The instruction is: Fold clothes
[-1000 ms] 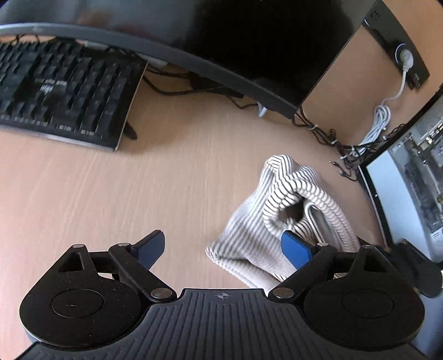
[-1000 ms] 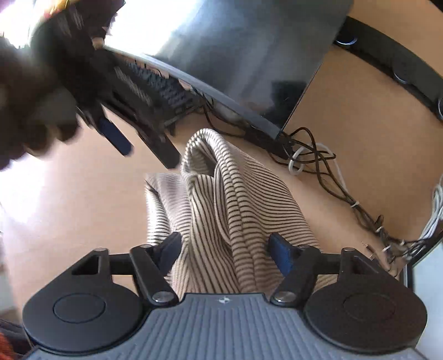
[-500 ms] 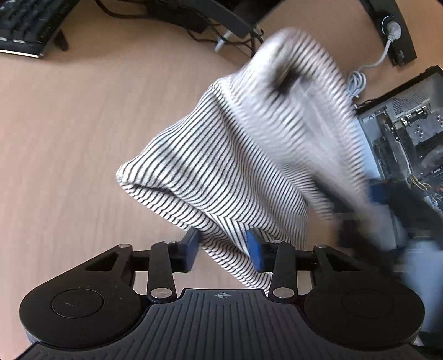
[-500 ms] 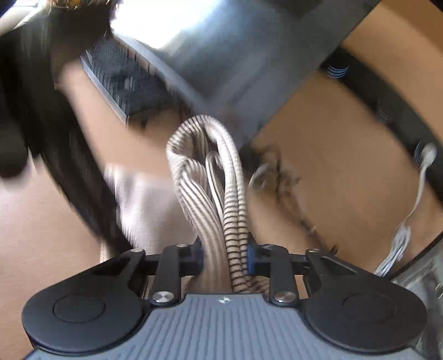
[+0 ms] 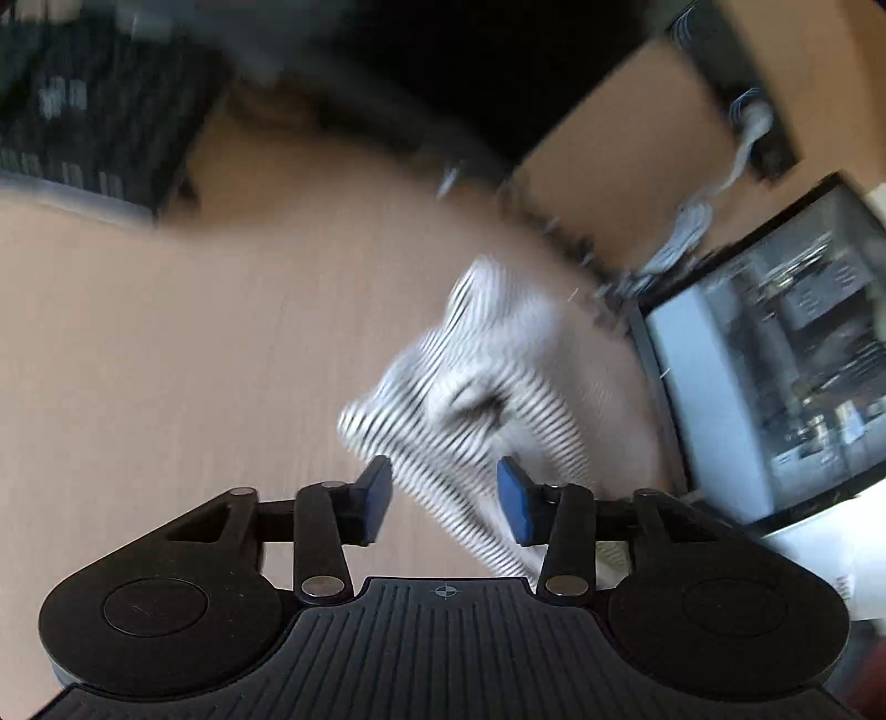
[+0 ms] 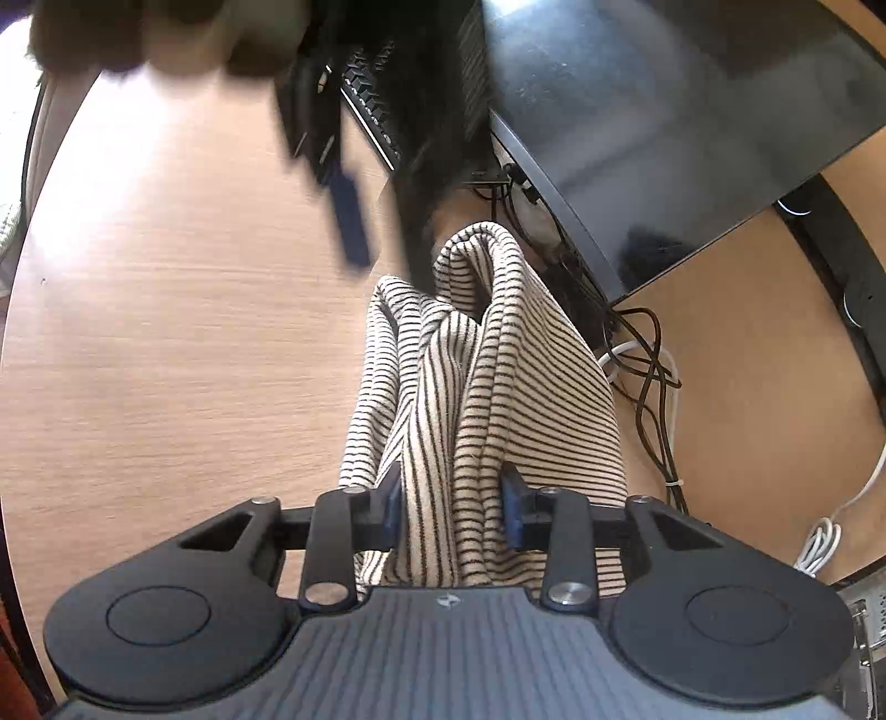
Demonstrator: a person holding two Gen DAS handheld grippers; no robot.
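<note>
A cream garment with thin dark stripes [image 5: 470,387] is bunched on the wooden desk [image 5: 166,360], blurred by motion in the left wrist view. My left gripper [image 5: 446,498] has its jaws opening. A strip of the fabric shows between the blue pads, with a gap beside the left pad. In the right wrist view the garment [image 6: 498,360] stands up in folds. My right gripper [image 6: 451,504] has its jaws opening, and both pads still touch the thick bunch that fills the gap. The left gripper's blurred fingers [image 6: 349,221] hover by the garment's top fold.
A black keyboard [image 5: 83,111] and a dark monitor [image 6: 664,111] stand at the back of the desk. Dark cables [image 6: 642,354] trail behind the garment. A glass-sided computer case [image 5: 775,360] stands at the right. A hand [image 6: 138,39] shows blurred at the top.
Both grippers closed on the garment and have widened again. The left one has dropped the lifted fabric, which now lies lower and farther off. The right gripper has rolled while keeping its bunch.
</note>
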